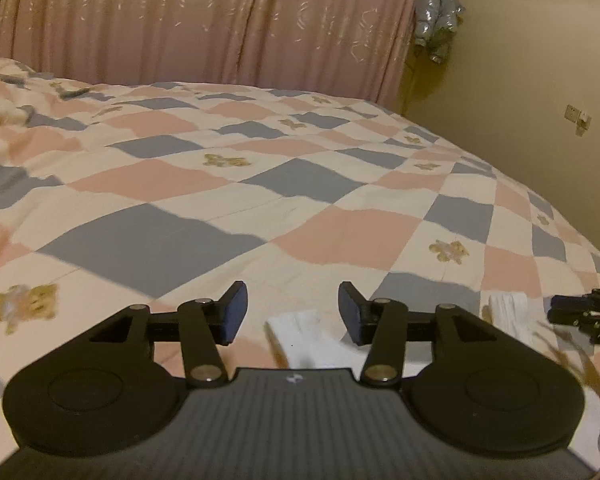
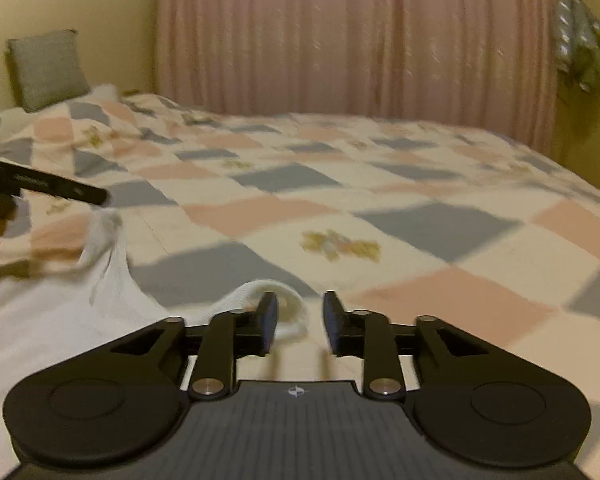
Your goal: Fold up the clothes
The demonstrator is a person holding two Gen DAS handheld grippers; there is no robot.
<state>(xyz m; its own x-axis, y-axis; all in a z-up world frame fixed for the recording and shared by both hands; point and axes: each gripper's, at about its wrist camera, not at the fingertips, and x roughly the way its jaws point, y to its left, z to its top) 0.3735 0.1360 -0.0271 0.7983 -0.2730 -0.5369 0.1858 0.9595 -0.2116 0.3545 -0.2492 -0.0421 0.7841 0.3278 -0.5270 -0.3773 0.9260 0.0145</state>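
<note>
Both grippers are hovering low over the bed with nothing between their pads. Left gripper is standing fairly wide, a white strap end showing below its gap; right gripper is standing narrower, its 2 pads flanking a white strap loop without pressing on it.

White garment, apparently a sleeveless top, is lying flat on the checked bedspread, at the near edge of the bed, spreading toward the left in the right wrist view, where the other gripper is reaching in above it.

It is looking thin, soft and light, so it will likely sag and crease wherever it is unsupported, and should slide easily over the cover. Best holds seem to be the 2 shoulder straps or a hem corner, where doubled cloth gives the pads something thicker to pinch.
</note>
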